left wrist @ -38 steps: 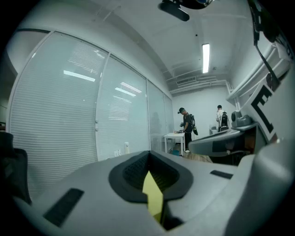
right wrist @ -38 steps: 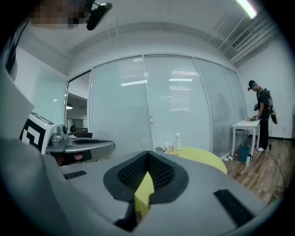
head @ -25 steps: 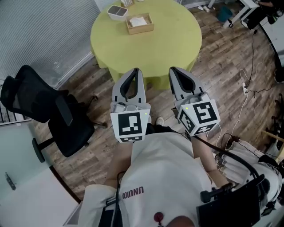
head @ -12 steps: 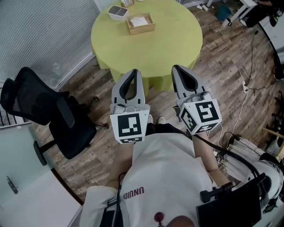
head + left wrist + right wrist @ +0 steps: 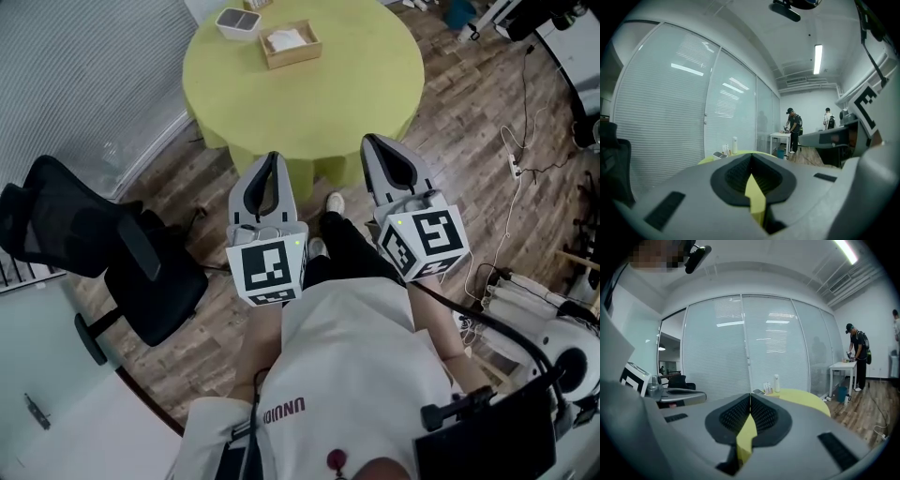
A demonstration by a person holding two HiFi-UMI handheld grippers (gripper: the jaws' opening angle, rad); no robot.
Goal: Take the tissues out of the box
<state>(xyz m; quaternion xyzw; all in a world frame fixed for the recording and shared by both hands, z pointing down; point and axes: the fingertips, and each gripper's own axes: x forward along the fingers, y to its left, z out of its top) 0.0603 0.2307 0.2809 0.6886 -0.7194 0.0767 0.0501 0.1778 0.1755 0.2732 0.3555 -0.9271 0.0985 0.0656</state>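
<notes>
Wood floor [image 5: 469, 122] of an office, with a round yellow-green table [image 5: 309, 103] ahead; left gripper [image 5: 271, 157] and right gripper [image 5: 368, 142] are both clenched and empty.
On the table's far side sits the tissue box [image 5: 291, 44], beside a white container [image 5: 238, 21] and well apart from both grippers. Reaching in with the jaws together would probably shove the light box instead of pinching a tissue. A black office chair [image 5: 94, 253] crowds the left.

box [image 5: 293, 57]: shallow, light wood, open top, upright on the far part of the round yellow-green table [image 5: 309, 103]
tissues [image 5: 285, 39]: white, crumpled, inside the box
</notes>
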